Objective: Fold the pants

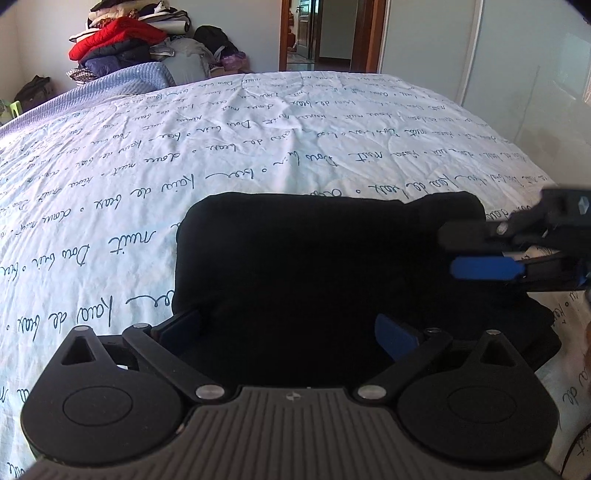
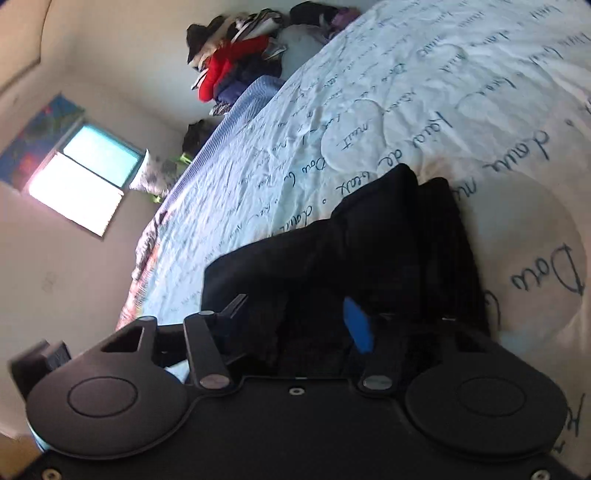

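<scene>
**A:** Where are the pants?

**B:** The black pants point(image 1: 317, 273) are seen folded into a thick block on the white bed cover point(image 1: 258, 147) with dark writing on it. They lie near the front edge of the bed. Little can be made out on the cloth (it is so dark that the folds melt together).

**A:** And the left gripper point(image 1: 291, 332)?

**B:** Its jaws are spread wide, just over the near side of the pants. Nothing is pinched between them. The tips are partly lost against the black cloth.

**A:** What about the right gripper point(image 1: 465, 253)?

**B:** It is seen coming in from the right side, blurred and cut off by the edge of the picture. In its own view its jaws stand partly apart over the pants, and no cloth seems to be pressed between the pads, though the dark makes this hard to tell.

**A:** Anything behind the bed?

**B:** A pile of clothes point(image 1: 122, 40) is stacked in the far corner, with something red on it. An open doorway point(image 1: 325, 33) is seen too.
</scene>
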Tool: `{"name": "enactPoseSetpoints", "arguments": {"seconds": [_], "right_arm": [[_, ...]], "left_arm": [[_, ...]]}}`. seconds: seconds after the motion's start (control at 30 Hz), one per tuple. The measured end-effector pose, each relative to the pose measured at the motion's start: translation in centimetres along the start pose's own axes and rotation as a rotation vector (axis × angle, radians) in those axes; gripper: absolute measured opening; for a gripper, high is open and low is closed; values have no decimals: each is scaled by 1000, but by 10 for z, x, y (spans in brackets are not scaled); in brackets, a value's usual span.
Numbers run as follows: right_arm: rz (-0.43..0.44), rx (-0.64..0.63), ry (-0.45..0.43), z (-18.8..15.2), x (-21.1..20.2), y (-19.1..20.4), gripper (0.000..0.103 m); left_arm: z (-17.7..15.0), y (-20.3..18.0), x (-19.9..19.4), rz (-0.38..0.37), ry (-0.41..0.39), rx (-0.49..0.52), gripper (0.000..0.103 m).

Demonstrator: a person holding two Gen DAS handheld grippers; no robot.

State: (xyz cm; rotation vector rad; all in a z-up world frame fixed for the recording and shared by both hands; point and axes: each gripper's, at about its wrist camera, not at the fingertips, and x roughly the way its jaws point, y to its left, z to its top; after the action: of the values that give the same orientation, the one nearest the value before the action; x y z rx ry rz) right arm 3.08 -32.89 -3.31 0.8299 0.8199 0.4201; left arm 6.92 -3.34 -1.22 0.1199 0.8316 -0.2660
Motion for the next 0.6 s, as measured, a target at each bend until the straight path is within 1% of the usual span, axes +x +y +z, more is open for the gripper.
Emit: {"name": "enactPoseSetpoints", "arguments": {"seconds": [0.03, 0.07, 0.1, 0.17, 0.2, 0.23, 0.27, 0.33, 0.37, 0.4, 0.47, 0.5, 0.57, 0.6], "right_arm": [[2, 21, -6, 3, -6, 3, 58], [-5, 13, -28, 6, -13, 9, 61], [-12, -19, -55, 7, -19, 18, 66], [4, -70, -86, 8, -27, 33, 72], [18, -77, -84, 6, -28, 37, 78], [23, -77, -69, 3, -26, 38, 80], [11, -74, -46, -1, -21, 34, 80], [-61, -73, 17, -15, -5, 14, 74], [-39, -79, -9, -19, -8, 6, 71], [-20, -63, -22, -21, -13, 3, 71], [-31, -26, -21, -19, -28, 10, 74], [-34, -42, -43, -20, -38, 16, 74], [-9, -104, -101, -29, -59, 28, 80], [8, -116, -117, -35, -66, 29, 85]], "left_arm": [[-1, 0, 0, 0, -3, 2, 102], [-1, 0, 0, 1, -4, 5, 103], [-2, 0, 1, 1, -5, 4, 103], [-2, 0, 2, 2, -7, 1, 103], [-2, 0, 2, 3, -9, 1, 103], [-3, 0, 2, 3, -10, 3, 103], [-3, 1, 2, 1, -12, 3, 103], [-6, 2, 4, -5, -19, 3, 103], [-7, 3, 3, -2, -23, 9, 103], [-8, 3, 1, 3, -26, 14, 103], [-11, 4, -11, 9, -26, 4, 98], [-14, 5, -20, 8, -35, -2, 96], [-24, 4, -40, -30, -66, -15, 98], [-32, 3, -48, -57, -75, -23, 98]]}}
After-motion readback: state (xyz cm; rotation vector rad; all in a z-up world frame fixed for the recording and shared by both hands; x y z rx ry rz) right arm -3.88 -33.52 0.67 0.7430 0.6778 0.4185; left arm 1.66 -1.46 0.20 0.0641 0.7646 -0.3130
